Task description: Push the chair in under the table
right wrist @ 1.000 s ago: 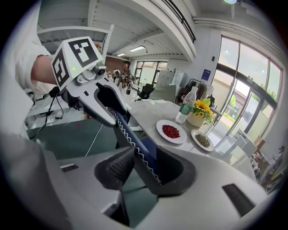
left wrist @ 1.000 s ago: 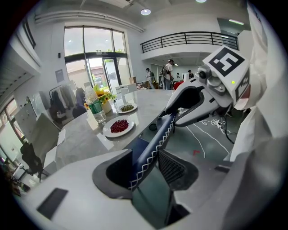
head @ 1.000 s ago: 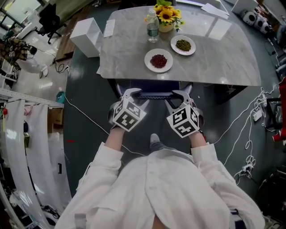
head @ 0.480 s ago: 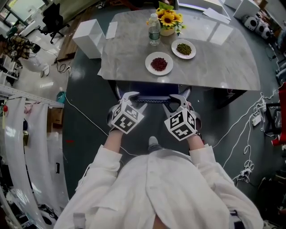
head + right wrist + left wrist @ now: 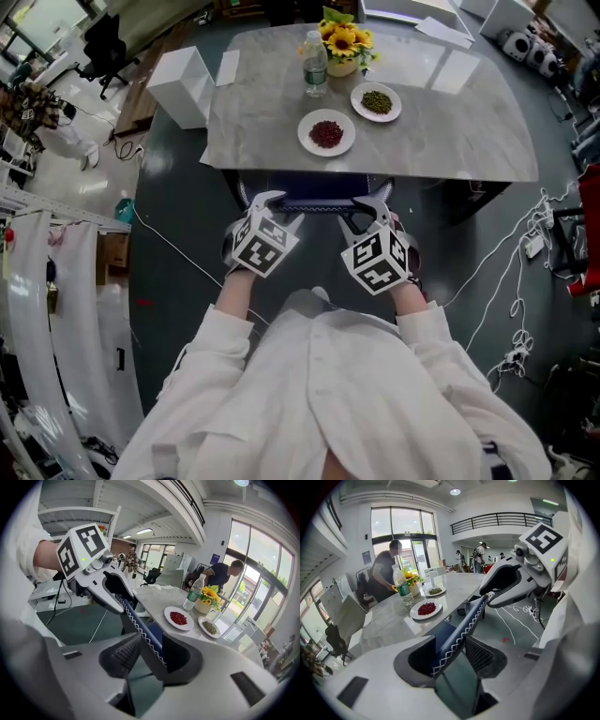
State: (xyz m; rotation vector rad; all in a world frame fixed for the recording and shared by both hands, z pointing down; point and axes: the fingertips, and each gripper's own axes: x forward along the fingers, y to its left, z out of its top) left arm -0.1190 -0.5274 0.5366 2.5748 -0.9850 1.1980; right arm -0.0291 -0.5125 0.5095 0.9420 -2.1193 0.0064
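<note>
Dark-blue chair point(image 5: 319, 202), white-stitched backrest upright, seat under grey marble table point(image 5: 441, 131).

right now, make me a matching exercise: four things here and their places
1 white round plate of red beans
2 white round plate of green beans
3 clear plastic water bottle
4 dark blue padded chair back

a in left hand-held gripper and right hand-held gripper
b left of yellow sunflowers
c nearest the chair
d right of plate 1, farther back

Pairs: 1-c, 2-d, 3-b, 4-a

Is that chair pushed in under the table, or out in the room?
Pushed in. In the head view only the backrest shows, right beside the table edge; the seat is hidden beneath.
</note>
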